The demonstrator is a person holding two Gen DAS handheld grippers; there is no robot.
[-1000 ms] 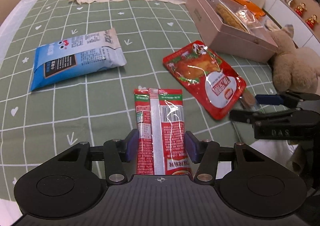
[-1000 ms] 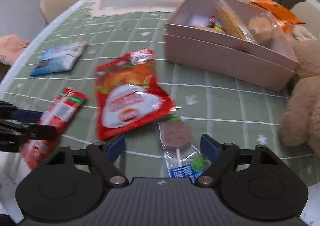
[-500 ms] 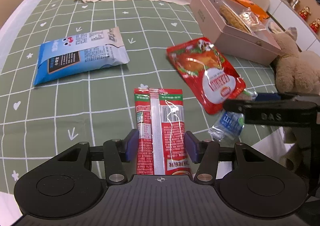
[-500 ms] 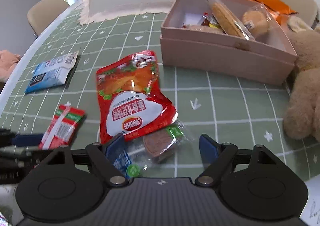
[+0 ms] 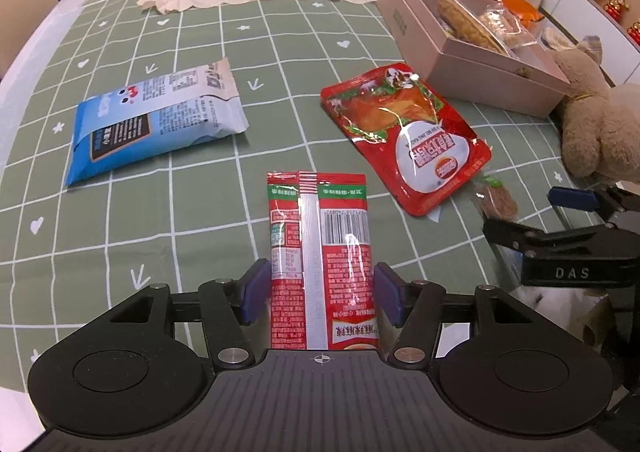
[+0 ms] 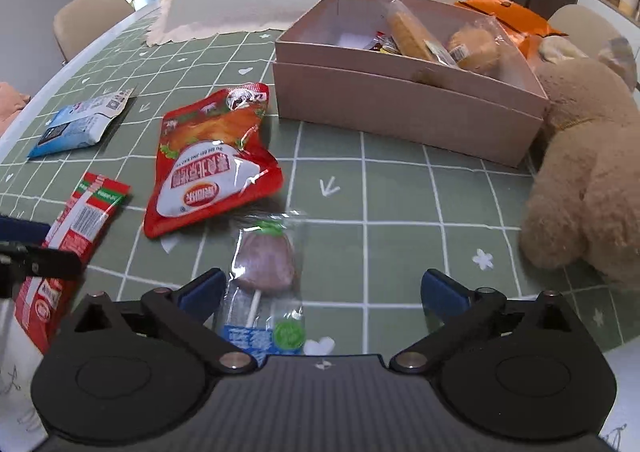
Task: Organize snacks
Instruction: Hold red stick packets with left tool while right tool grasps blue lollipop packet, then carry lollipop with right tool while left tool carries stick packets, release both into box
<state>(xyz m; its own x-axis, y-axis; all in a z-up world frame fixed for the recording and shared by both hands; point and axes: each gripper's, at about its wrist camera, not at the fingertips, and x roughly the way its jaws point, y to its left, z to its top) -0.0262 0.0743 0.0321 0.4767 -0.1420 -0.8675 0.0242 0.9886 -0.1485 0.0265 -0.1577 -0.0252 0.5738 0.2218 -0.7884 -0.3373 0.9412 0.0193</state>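
Seeing the left gripper point(image 5: 320, 290) just opening around the red sachet point(image 5: 320, 248) on the surface point(image 5: 200, 220); only the right view is showing the right gripper point(image 6: 322, 292) just opening, lollipop point(image 6: 266, 264) lying loose between its fingers point(image 6: 202, 292).

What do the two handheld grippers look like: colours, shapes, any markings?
Both match: the left gripper and right gripper have matte black ribbed bodies, two round black housings, silver pivot screws and blue finger pads. The right one's side reads "DAS". No cables or sleeves show.
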